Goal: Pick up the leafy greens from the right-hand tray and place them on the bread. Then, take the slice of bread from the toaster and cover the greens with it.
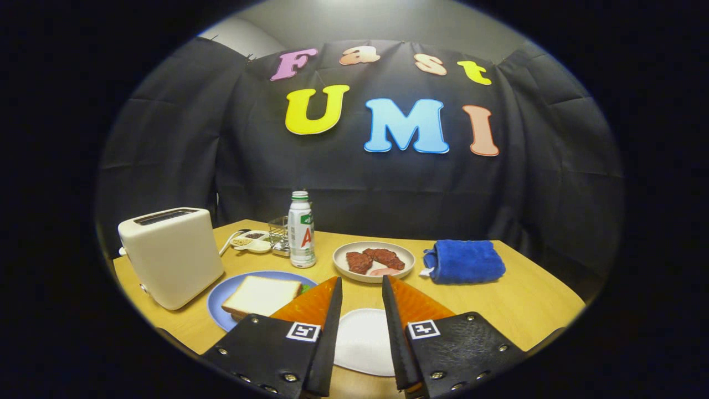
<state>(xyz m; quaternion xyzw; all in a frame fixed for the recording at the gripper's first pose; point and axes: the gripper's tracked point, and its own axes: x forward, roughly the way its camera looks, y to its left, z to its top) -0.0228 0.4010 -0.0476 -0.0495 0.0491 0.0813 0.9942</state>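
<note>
A slice of bread [261, 295] lies on a blue plate [220, 302], just ahead and left of my fingers. A bit of leafy green [305, 288] peeks out from under its right edge. The cream toaster [171, 256] stands to the left of the plate, its slots showing dark. My gripper [361, 284] is open above the table, nothing between its fingers. A white tray [363, 339] lies under and between the fingers with nothing on it.
A beige plate [343, 252] with dark red meat pieces sits beyond the fingers. A white bottle [301, 229] stands behind the blue plate, next to a small snack dish [250, 241] and a wire rack [278, 235]. A folded blue towel [464, 261] lies at the right.
</note>
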